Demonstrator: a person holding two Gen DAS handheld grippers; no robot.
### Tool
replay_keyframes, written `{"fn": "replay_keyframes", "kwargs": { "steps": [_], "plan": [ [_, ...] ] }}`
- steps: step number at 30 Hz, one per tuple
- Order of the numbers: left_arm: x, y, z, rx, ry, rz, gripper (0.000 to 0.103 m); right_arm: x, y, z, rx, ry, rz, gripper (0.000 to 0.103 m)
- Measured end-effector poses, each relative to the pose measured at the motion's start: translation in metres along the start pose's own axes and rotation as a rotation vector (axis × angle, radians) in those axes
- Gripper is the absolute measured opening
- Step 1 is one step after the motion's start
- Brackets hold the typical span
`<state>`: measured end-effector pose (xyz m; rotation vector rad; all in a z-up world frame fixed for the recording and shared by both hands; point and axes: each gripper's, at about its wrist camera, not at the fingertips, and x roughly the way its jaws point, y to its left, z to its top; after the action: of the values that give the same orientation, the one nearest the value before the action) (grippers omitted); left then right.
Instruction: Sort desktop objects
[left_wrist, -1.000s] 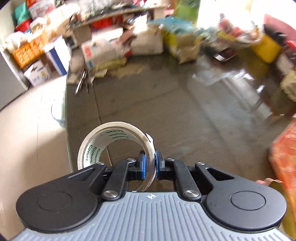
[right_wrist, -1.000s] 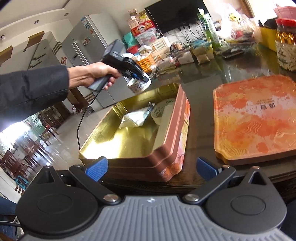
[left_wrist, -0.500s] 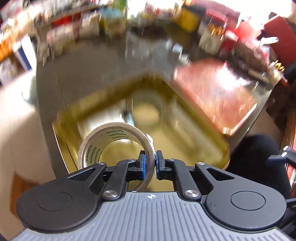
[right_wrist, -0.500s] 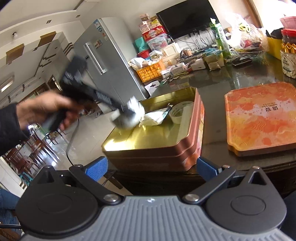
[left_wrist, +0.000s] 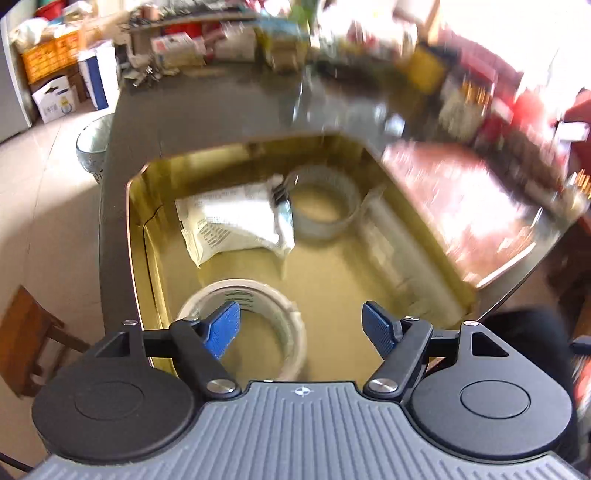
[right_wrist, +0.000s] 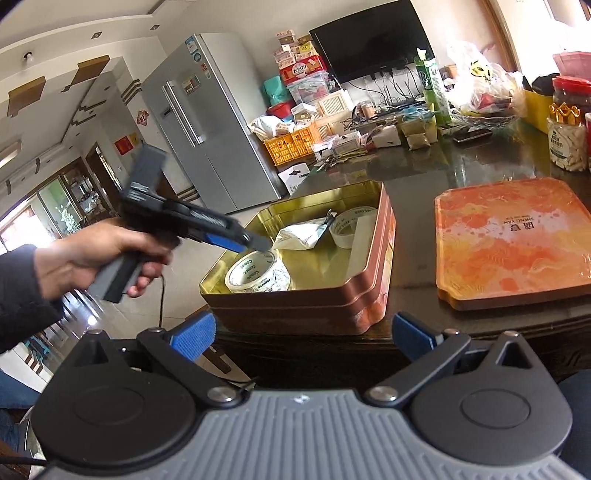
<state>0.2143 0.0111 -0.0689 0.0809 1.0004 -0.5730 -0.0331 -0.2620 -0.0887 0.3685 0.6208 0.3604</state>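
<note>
Overhead, left gripper (left_wrist: 301, 325) gapes — tape roll (left_wrist: 255, 325) below.

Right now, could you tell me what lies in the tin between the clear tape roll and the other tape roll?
In the left wrist view, a white paper packet lies between the clear tape roll and the other tape roll, on the gold tin floor.

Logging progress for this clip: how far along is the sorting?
Done: clear tape roll lies in the gold tin with another tape roll and a white packet. In hand: nothing; left hand-held gripper and right hand-held gripper are open. Left: the lid is still off.
</note>
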Motion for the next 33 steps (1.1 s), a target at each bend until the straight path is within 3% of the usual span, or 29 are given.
{"fn": "replay_keyframes", "kwargs": {
  "steps": [1, 5, 9, 16, 18, 22, 33],
  "plan": [
    [-0.009, 0.000, -0.006, -0.033, -0.030, -0.013, 0.078, 0.001, 0.001, -0.001, -0.001, 0.005, 0.000, 0.103],
    [-0.042, -0.024, -0.046, -0.092, -0.149, 0.063, 0.092, 0.009, 0.006, -0.005, 0.001, 0.030, 0.009, 0.103],
    [-0.063, -0.057, -0.093, -0.128, -0.262, 0.184, 0.101, 0.013, 0.012, -0.007, -0.016, 0.043, 0.004, 0.103],
    [-0.071, -0.089, -0.131, -0.243, -0.264, 0.334, 0.101, 0.009, 0.008, -0.014, -0.012, 0.039, -0.059, 0.103],
    [-0.073, -0.092, -0.135, -0.284, -0.260, 0.347, 0.101, 0.005, 0.004, -0.016, -0.001, 0.043, -0.073, 0.103],
    [-0.079, -0.098, -0.143, -0.325, -0.279, 0.300, 0.101, -0.005, -0.001, -0.016, 0.008, 0.040, -0.107, 0.103],
    [-0.095, -0.124, -0.153, -0.321, -0.300, 0.286, 0.101, -0.043, -0.012, -0.008, -0.004, -0.046, -0.179, 0.103]
  ]
}}
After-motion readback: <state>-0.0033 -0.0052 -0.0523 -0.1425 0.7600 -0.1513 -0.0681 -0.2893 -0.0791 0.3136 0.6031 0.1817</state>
